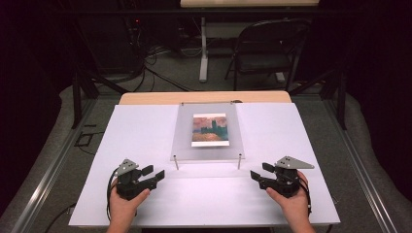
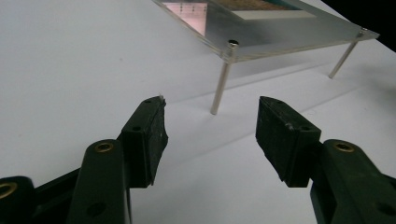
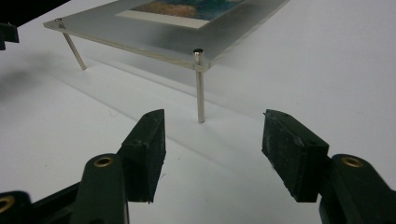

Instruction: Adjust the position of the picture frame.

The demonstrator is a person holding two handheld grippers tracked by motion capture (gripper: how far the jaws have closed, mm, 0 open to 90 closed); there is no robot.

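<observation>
From the high view, a clear acrylic frame (image 1: 208, 132) sits in the middle of the picture on a white table (image 1: 145, 126), raised on thin metal legs (image 1: 176, 162) at its corners, with a small painted print (image 1: 210, 129) of orange and teal tones sandwiched inside it. Below it, at the lower left of the frame, a person's left hand (image 1: 124, 204) holds the left gripper (image 1: 156, 174), its black jaws pointing toward the frame's near left leg but stopping short of it. At the lower right, the right hand (image 1: 291, 201) holds the right gripper (image 1: 258, 175), aimed across at the near right leg (image 1: 239, 161), also with a gap left. Both tongs stand wide apart with nothing between them. In the left gripper view, the left gripper (image 2: 211, 128) looks along the table with a corner leg (image 2: 220, 88) of the acrylic frame (image 2: 280, 32) rising in the upper middle of the picture, beyond the tips and clear of both pads. In the right gripper view, the right gripper (image 3: 214, 140) faces its own corner leg (image 3: 200, 91), which stands upright in the centre of the picture just past the tips, untouched, with the acrylic frame (image 3: 140, 28) stretching across the top. Each gripper hovers just off the white surface, near the frame's front edge.
</observation>
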